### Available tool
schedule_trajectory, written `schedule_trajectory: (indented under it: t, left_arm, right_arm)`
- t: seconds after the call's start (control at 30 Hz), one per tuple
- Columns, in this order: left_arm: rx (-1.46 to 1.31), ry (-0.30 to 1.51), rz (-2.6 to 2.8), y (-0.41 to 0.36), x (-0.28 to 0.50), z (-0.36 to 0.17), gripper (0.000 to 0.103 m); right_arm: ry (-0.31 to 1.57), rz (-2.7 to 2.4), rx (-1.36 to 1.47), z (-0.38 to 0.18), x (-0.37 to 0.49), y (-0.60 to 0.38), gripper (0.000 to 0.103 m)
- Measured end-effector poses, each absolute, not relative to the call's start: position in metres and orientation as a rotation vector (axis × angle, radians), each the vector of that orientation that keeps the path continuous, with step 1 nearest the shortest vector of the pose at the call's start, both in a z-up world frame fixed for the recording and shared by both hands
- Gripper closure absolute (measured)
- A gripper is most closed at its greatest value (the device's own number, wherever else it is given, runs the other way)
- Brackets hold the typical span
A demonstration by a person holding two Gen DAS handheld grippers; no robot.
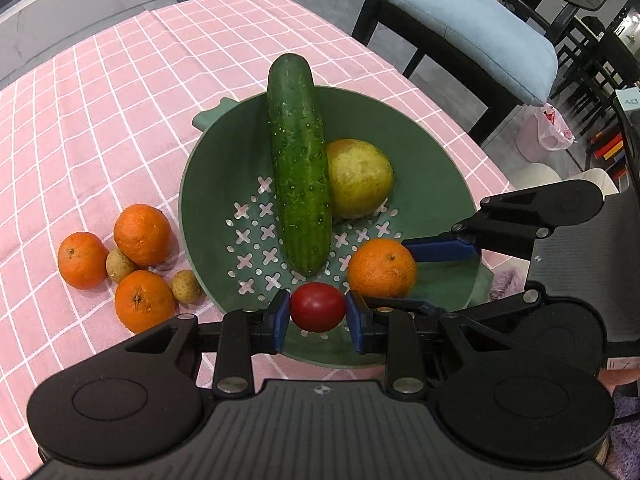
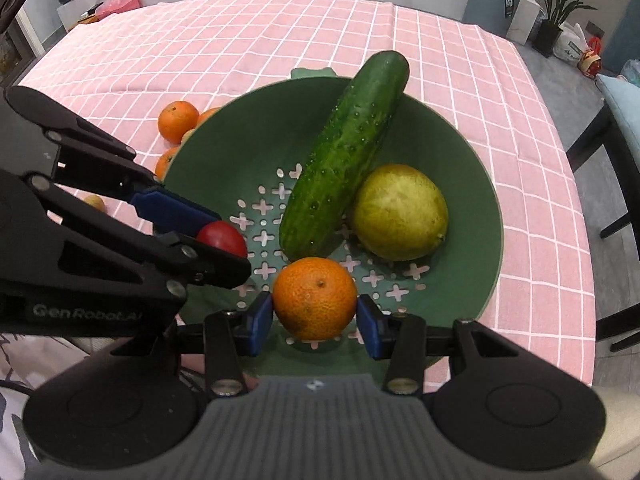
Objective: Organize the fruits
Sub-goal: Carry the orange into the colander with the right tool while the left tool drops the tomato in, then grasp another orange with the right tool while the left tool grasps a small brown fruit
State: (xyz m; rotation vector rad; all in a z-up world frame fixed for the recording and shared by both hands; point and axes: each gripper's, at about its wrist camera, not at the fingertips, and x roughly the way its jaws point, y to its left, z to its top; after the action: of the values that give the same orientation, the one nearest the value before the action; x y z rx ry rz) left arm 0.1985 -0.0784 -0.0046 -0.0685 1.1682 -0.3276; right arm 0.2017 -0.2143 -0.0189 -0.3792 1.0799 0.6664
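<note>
Tomato [image 1: 318,307] sits nearest to us, clamped between the blue pads of our left gripper [image 1: 318,314] just above the near wall of the green colander [image 1: 432,152]. Beside it, our right gripper [image 2: 315,312] grips a tangerine [image 2: 315,298] by its flanks, also low over the perforated floor. Both tools are closed on their fruit, and both fruits hang inside the bowl's rim, near each other; from the left wrist view they look almost touching, though we cannot tell whether they meet.

Further in, a cucumber [image 1: 298,164] lies sloped from the colander floor up over the far rim, with a yellow-green round fruit [image 1: 358,178] resting against its side. Out on the pink checked tablecloth [image 1: 120,80], to our left of the colander, wait three more tangerines [image 1: 142,234] and two small brownish fruits [image 1: 186,286], close together.

We judge the risks to be these: two grippers working in so little room could knock fingers together, and a jolt might squeeze the soft tomato too hard or shake it loose. Released from any height, the tangerine could roll into the cucumber's lower end and nudge it, and since the cucumber overhangs the rim, it may slide or tip out. Letting go one at a time, low, looks safer.
</note>
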Motion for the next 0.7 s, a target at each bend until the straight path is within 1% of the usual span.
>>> schedule_trajectory:
  t: [0.13, 0.3, 0.37, 0.43, 0.5, 0.7]
  left_arm:
    - [-0.074, 1.168, -0.327, -0.077, 0.2, -0.006, 0.07]
    - [-0.088, 1.156, -0.325, -0.075, 0.199, -0.005, 0.062]
    - [-0.087, 1.135, -0.322, -0.075, 0.197, -0.001, 0.052]
    - [-0.088, 1.108, -0.321, -0.074, 0.193, 0.005, 0.045]
    - [-0.088, 1.083, -0.317, -0.072, 0.188, 0.011, 0.045]
    - [-0.113, 0.989, -0.299, -0.059, 0.17, 0.034, 0.045]
  right_arm:
    - [1.086, 0.663, -0.373, -0.021, 0.204, -0.214, 0.06]
    - [1.071, 0.664, -0.379, -0.016, 0.201, -0.215, 0.059]
    - [1.065, 0.656, -0.378, -0.014, 0.2, -0.216, 0.059]
    - [1.051, 0.645, -0.379, -0.01, 0.197, -0.218, 0.049]
    - [1.025, 0.633, -0.38, -0.006, 0.194, -0.219, 0.047]
    - [0.938, 0.595, -0.343, 0.013, 0.18, -0.222, 0.047]
